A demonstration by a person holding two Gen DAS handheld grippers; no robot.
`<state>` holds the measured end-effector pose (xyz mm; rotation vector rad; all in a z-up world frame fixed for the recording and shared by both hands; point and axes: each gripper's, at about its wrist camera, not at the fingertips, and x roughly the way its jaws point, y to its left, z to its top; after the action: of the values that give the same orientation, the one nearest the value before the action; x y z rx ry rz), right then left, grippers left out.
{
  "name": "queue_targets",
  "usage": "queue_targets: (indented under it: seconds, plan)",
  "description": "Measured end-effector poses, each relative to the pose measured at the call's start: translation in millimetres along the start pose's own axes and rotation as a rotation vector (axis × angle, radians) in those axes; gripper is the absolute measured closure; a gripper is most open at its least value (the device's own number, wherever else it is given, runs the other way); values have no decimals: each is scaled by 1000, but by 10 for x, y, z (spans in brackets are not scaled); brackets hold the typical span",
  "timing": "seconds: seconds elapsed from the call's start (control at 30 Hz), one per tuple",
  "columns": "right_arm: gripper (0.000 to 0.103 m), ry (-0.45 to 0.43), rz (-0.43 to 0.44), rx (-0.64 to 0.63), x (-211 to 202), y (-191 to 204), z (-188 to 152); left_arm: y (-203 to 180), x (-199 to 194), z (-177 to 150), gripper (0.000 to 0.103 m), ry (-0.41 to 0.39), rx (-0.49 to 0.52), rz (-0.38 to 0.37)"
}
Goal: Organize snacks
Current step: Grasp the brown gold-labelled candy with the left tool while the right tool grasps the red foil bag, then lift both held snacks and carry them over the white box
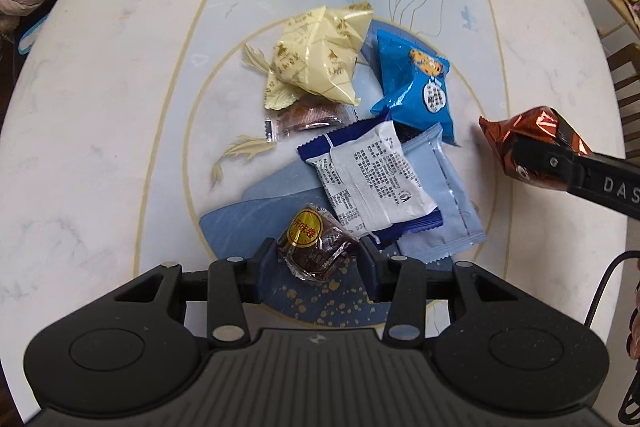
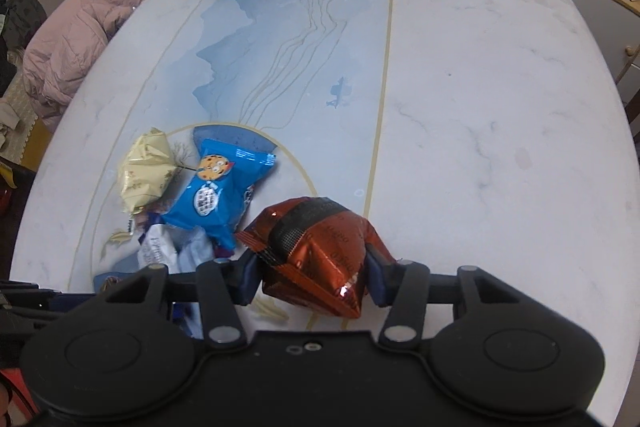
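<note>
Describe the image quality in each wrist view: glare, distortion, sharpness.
Left wrist view: fisheye bends the table edge into a curve; snacks sharp, glare on the cream packet. Right wrist view: same bowing; a bright glint on the red foil packet; the wrappers at lower left look smeared.

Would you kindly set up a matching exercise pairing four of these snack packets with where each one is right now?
Things:
1. copper-red foil packet
2. dark roll with gold sticker
3. cream-yellow packet
4. white packet with printed text

Places:
A. lying on a pale blue packet
B. held in the left tool
C. held in the right tool
D. at the pile's far end, beside the bright blue cookie packet

Pairs: 1-C, 2-B, 3-D, 4-A
</note>
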<state>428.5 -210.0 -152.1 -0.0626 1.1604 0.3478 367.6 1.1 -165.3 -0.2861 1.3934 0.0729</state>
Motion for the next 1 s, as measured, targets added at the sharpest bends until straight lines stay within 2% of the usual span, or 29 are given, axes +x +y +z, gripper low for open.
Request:
queue_targets:
  seconds: [0.37, 0.63, 1.0]
  plan:
    - [54, -97, 20, -40, -764, 236, -263, 43, -547, -268, 61, -78, 29, -39]
    - [54, -187, 38, -68, -1420, 478, -538, 36, -1180, -646, 61, -175, 79, -47]
    - [54, -261, 69, -109, -2083, 845, -1028, 86, -1816, -1237, 61, -217, 146, -52]
